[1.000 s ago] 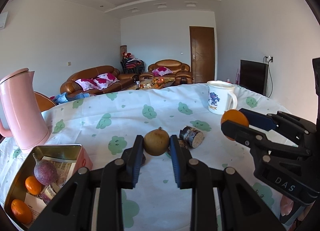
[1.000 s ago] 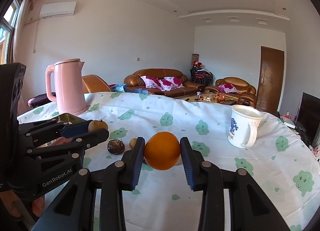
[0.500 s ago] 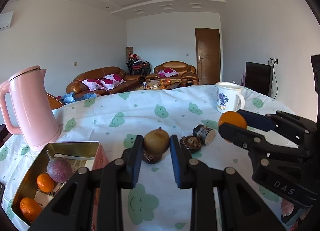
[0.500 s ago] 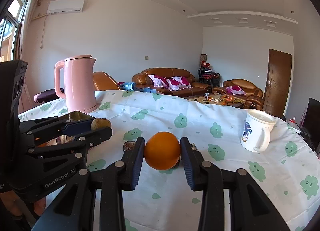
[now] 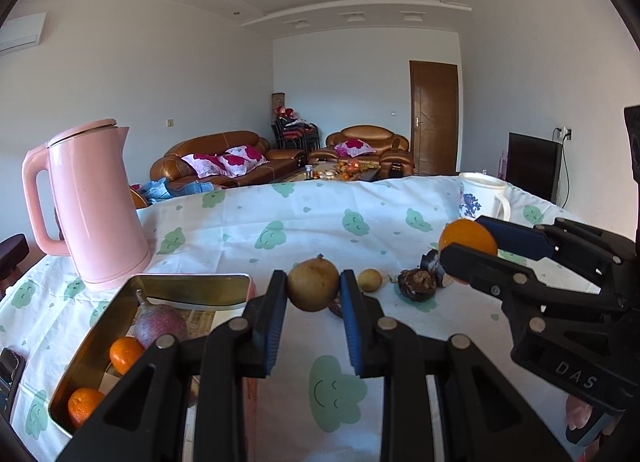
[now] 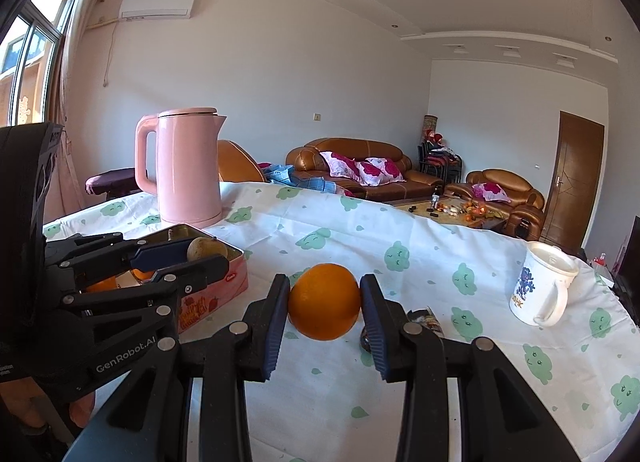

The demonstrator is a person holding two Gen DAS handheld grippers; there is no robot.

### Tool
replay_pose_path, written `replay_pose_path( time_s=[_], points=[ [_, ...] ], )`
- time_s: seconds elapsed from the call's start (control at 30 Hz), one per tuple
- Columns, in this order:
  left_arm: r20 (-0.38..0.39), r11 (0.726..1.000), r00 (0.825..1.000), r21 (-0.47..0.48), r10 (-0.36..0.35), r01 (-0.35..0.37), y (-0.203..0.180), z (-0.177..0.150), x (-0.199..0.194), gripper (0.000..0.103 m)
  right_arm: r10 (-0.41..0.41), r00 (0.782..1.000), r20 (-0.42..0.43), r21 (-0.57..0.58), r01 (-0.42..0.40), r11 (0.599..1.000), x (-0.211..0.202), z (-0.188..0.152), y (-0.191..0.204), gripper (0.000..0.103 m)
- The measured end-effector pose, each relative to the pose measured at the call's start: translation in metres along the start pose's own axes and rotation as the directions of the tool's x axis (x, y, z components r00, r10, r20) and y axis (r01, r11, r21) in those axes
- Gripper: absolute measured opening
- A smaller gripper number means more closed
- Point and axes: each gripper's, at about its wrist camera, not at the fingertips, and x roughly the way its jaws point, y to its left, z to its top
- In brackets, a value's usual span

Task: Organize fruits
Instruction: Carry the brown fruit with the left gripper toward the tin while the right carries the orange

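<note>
My left gripper [image 5: 313, 289] is shut on a round brown-yellow fruit [image 5: 313, 283] and holds it above the table, just right of the open pink tin [image 5: 192, 282]. The tin holds a purple passion fruit [image 5: 160, 324] and two small oranges [image 5: 125, 354]. My right gripper [image 6: 324, 302] is shut on an orange [image 6: 324, 301] held above the table; it shows at the right of the left wrist view [image 5: 466, 240]. The left gripper with its fruit [image 6: 206, 248] shows over the tin [image 6: 224, 278] in the right wrist view.
A pink kettle [image 5: 94, 202] stands behind the tin. A white mug [image 6: 542, 288] stands at the right. A small yellow fruit [image 5: 369, 280] and dark shrivelled pieces [image 5: 418, 284] lie on the cloud-print cloth [image 5: 280, 230]. A phone [image 5: 8, 372] lies at the left edge.
Both grippers have swung left with their fruits still held. The tin and kettle have come closer to centre, and the left gripper's fruit now sits beside the tin's right rim.
</note>
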Motion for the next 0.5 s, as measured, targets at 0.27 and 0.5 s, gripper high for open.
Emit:
replay_pose_path(
  time_s=[0.27, 0.5],
  points=[
    [0.006, 0.999, 1.0, -0.019, 0.028, -0.028, 0.017, -0.001, -0.008, 0.028, 0.031, 1.0, 0.004, -0.04, -0.031, 0.999, 0.004, 0.01, 0.021, 0.038],
    [0.012, 0.998, 0.998, -0.032, 0.057, -0.057, 0.031, 0.0, -0.013, 0.028, 0.054, 0.999, 0.003, -0.067, -0.054, 0.996, 0.009, 0.016, 0.035, 0.038]
  ],
)
